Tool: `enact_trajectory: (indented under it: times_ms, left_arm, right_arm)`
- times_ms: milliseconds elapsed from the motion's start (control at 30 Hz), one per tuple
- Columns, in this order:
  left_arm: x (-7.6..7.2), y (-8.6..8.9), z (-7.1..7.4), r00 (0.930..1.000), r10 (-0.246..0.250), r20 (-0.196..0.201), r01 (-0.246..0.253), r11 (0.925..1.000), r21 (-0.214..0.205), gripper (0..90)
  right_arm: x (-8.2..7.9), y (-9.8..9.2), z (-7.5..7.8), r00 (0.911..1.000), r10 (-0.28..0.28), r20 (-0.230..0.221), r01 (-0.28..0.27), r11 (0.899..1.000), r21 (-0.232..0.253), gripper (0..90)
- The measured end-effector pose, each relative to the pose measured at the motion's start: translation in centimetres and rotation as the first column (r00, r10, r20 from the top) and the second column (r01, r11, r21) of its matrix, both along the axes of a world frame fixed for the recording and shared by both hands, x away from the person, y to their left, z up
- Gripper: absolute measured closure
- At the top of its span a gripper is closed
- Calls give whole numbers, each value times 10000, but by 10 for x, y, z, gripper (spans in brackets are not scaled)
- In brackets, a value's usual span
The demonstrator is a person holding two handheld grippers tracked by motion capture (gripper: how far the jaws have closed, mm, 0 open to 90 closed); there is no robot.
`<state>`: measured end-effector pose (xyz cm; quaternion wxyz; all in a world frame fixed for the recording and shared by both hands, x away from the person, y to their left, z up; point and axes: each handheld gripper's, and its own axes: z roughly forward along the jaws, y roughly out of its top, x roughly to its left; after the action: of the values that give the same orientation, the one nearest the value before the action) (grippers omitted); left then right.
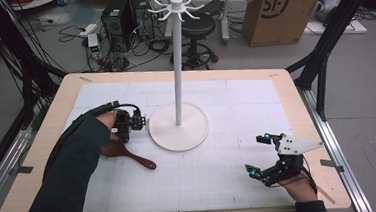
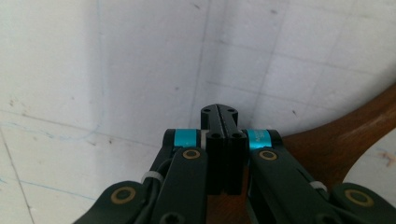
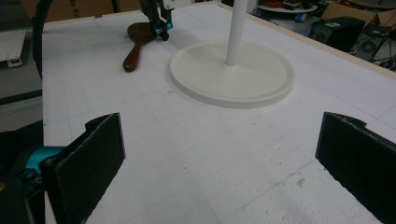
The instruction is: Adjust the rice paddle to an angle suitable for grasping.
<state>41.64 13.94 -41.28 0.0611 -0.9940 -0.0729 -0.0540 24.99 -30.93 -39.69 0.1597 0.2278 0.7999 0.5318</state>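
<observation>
A dark wooden spoon [image 1: 129, 154] lies flat on the white gridded mat, left of centre, its handle pointing to the front right. My left gripper [image 1: 123, 139] points down at the far edge of the spoon's head. In the left gripper view its jaws [image 2: 219, 112] are pressed together with nothing between them, and the spoon [image 2: 341, 140] lies under and to the right of them. My right gripper [image 1: 258, 155] rests at the front right, open and empty. The right gripper view [image 3: 219, 140] shows wide-set pads, with the spoon [image 3: 133, 46] and the left gripper [image 3: 161, 30] far off.
A white hook stand rises mid-table on a round base [image 1: 165, 135], with its post [image 1: 176, 76] topped by a ring of hooks [image 1: 176, 9]. The base [image 3: 252, 88] sits just right of the spoon. Beyond the table's far edge stand a cardboard box [image 1: 282, 9], a stool [image 1: 198, 30] and computer cases [image 1: 120, 20].
</observation>
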Motion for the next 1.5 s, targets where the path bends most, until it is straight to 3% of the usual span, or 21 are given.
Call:
enact_trajectory:
  times_ms: [500,933,1033,1100,1200,1267,1400,1433,1500]
  left_arm:
    - [-31,19,1,9972,-52,-740,48,10000,-58,897]
    - [-67,28,1,9948,-432,-923,424,9990,-100,897]
    - [-75,26,1,9906,-491,-1277,473,9987,-173,897]
    - [-78,25,2,9922,-488,-1144,477,9988,-125,897]
    - [-78,22,10,9963,-345,-783,310,9985,-451,897]
    - [-78,18,17,9977,-206,-645,142,9951,-981,897]
    - [-85,0,29,9961,-457,-753,297,9792,-2008,895]
    - [-90,-9,31,9937,-696,-881,466,9697,-2400,895]
    - [-95,-17,30,9909,-883,-1013,581,9612,-2695,895]
  right_arm:
    - [-1,2,-1,10000,49,-17,-49,10000,-77,5]
    - [0,5,-3,9999,107,-106,-108,9999,-107,5]
    - [0,6,-3,9999,126,-97,-127,9998,-119,5]
    - [0,6,-2,9999,126,-86,-127,9999,-117,5]
    - [1,6,-2,9999,120,-53,-120,9999,-106,5]
    - [1,7,-3,9999,130,-103,-131,9998,-120,5]
    - [2,8,-3,9999,154,-42,-154,9998,-156,5]
    - [2,8,-3,9999,157,-56,-158,9998,-157,5]
    - [2,7,-3,9999,134,-90,-135,9998,-167,5]
